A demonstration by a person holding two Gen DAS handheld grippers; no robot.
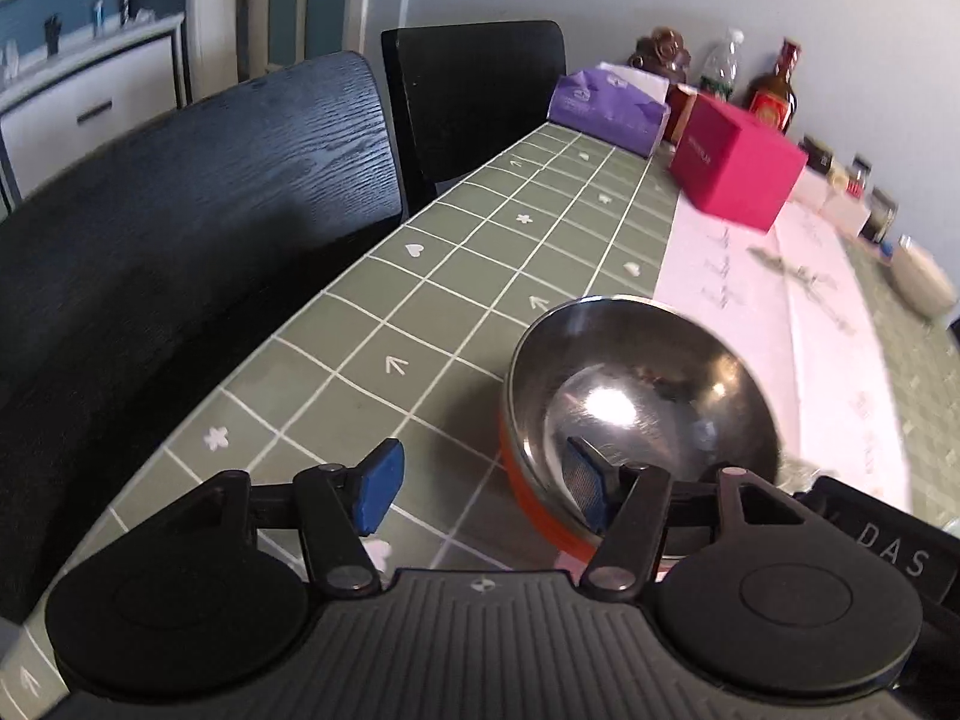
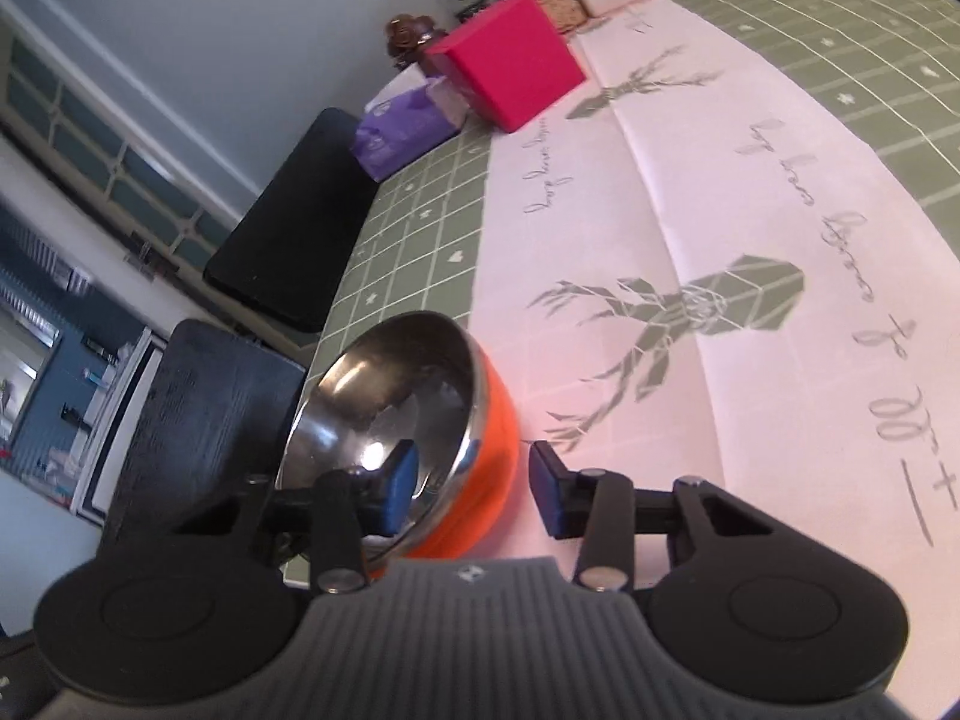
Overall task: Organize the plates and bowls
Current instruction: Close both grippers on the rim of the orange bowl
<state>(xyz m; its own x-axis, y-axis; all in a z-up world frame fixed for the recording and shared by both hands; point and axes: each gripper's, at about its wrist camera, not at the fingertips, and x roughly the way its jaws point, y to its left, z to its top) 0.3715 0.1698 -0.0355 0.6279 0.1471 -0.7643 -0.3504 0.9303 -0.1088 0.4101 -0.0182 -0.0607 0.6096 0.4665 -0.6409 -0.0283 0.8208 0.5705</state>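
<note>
We see a bowl (image 1: 642, 414) that is shiny silver inside and bright orange outside, standing on a sage-green tablecloth (image 1: 456, 276) ruled with a white grid and dotted with small white hearts, arrows and flowers. Along the middle of the tabletop runs a pale pink-white runner (image 2: 690, 222) printed with grey-green geometric deer and grey script. Toward the far edge sit a magenta box (image 1: 738, 171) and a purple tissue pack (image 1: 606, 105). The 2 chairs (image 1: 198, 192) are black with wood grain. Both grippers are black with blue pads (image 1: 379, 483).
</note>
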